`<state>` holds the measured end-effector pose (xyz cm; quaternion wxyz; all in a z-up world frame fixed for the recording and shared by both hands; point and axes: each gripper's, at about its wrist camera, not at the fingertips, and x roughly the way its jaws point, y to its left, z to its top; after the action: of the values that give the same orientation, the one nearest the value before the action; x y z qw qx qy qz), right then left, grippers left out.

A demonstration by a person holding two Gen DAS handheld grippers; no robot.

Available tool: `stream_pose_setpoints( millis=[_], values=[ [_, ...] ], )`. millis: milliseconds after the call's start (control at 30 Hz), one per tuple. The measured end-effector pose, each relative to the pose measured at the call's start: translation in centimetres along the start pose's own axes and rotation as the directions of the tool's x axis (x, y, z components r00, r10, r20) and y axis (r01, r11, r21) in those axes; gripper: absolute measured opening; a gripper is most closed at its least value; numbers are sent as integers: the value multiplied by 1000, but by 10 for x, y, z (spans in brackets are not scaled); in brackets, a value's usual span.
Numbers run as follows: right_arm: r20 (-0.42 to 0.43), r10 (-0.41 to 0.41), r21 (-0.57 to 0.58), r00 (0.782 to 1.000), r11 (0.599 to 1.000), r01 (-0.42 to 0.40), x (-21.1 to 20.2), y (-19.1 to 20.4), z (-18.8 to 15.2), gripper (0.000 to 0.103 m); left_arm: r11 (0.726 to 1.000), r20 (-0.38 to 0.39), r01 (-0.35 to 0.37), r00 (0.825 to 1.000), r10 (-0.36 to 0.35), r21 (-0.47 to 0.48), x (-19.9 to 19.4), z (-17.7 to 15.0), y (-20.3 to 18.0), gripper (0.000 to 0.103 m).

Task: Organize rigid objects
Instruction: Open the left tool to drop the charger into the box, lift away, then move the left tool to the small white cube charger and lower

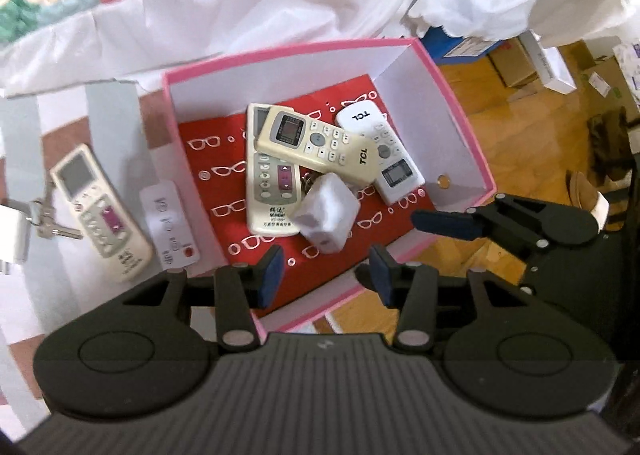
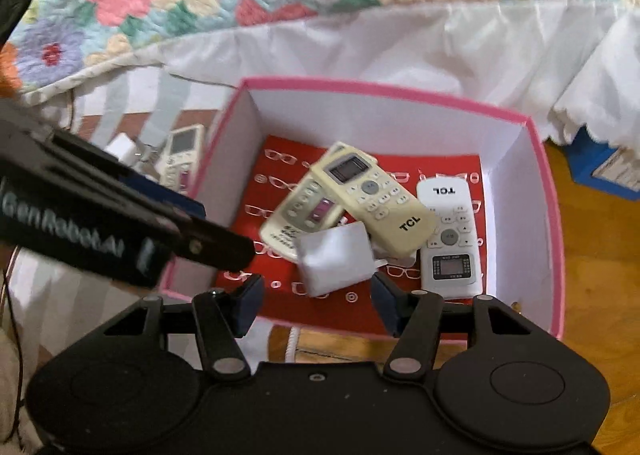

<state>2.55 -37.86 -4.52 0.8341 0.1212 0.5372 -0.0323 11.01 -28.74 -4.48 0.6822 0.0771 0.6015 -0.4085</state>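
Your left gripper and right gripper both hover over pink cardboard box, jaws spread, gripping nothing. Inside, on red glasses-print lining: three smooth plastic remotes overlapping, one white cube charger on top. Outside, on striped cloth: two more remotes, one key bunch, one white plug.

A yellow remote lies across the grey remote ahead of the left fingers and hides its middle. The white block covers some keys. Far left of the fingers, a white plug is cut off by the edge.
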Motion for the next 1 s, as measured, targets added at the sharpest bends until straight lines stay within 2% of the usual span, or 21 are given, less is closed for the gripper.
stream_pose_setpoints(
  millis=[167, 300, 467, 600, 700, 833, 1000],
  values=[
    [59, 64, -51, 996, 997, -61, -38, 29, -7, 64, 997, 57, -35, 998, 31, 68, -43, -15, -1, 46],
    [118, 129, -118, 985, 986, -115, -63, 59, -11, 64, 992, 122, -69, 991, 56, 108, -79, -30, 1, 46],
    [219, 231, -213, 948, 959, -185, -80, 95, -13, 64, 986, 205, -113, 975, 86, 120, -119, -52, 19, 46],
    [315, 233, -259, 920, 954, -152, -81, 123, -11, 65, 983, 277, -158, 953, 127, 95, -142, -70, 49, 49],
    [297, 270, -328, 916, 930, -167, -70, 143, -7, 67, 984, 320, -174, 935, 153, 40, -153, -78, 78, 49],
    [266, 292, -385, 919, 906, -177, -49, 169, 2, 68, 987, 355, -156, 922, 156, -29, -158, -88, 117, 49],
    [249, 294, -404, 923, 897, -177, -12, 198, 14, 68, 980, 377, -168, 905, 197, -108, -150, -100, 166, 51]
  ],
)
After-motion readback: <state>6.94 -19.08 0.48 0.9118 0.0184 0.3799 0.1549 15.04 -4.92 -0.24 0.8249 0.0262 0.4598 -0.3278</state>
